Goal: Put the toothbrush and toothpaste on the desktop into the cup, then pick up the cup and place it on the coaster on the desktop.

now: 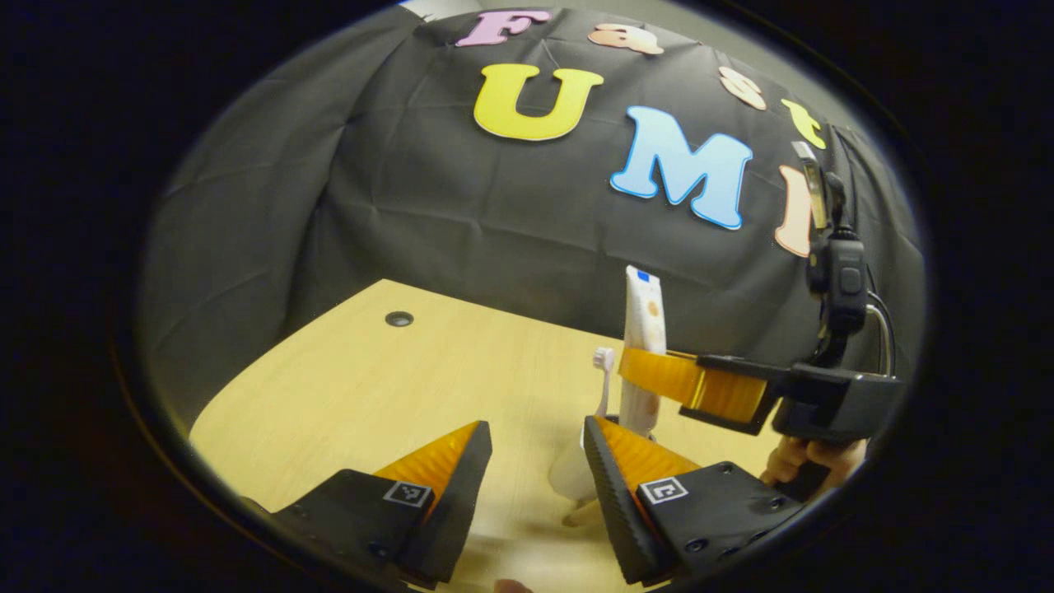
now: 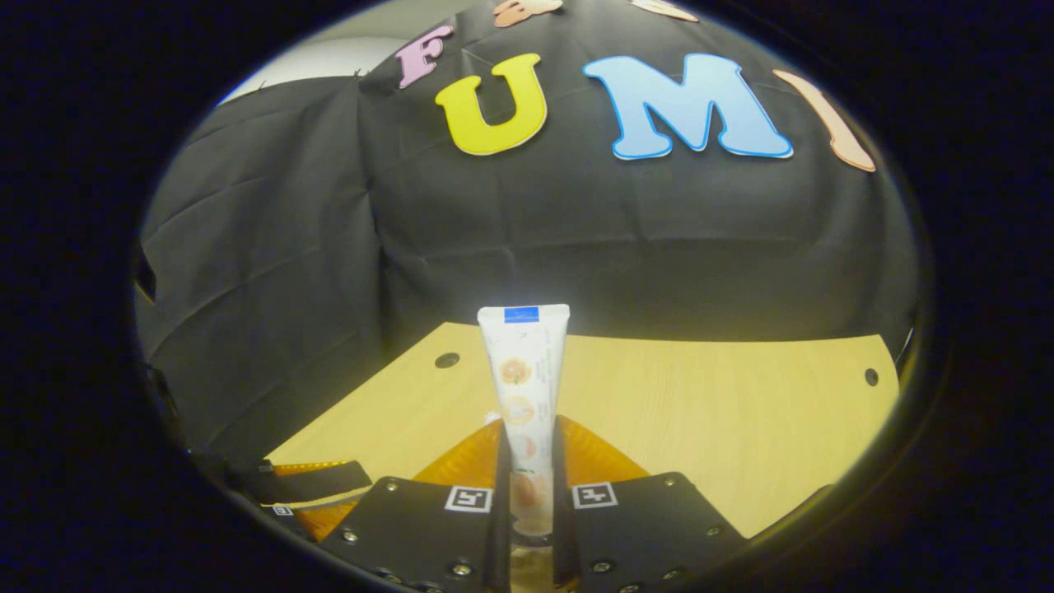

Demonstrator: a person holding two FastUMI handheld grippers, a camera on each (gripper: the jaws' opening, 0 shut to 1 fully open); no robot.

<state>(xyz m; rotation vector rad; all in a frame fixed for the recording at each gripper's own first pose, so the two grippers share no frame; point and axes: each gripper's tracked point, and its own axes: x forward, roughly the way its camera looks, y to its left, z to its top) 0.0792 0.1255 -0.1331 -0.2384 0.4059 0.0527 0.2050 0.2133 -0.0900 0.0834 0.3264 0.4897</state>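
Note:
The white toothpaste tube stands upright, pinched low down between the fingers of my right gripper, which is shut on it. In the left gripper view the same tube rises above the right gripper, which a hand holds. Just left of the tube stands a toothbrush, head up, its lower part in a pale cup. My left gripper is open and low over the table; the cup sits behind its right finger, partly hidden.
The wooden tabletop runs back to the black cloth wall. It has small round holes near its far edge. The left gripper's fingers lie low at the left of the right gripper view.

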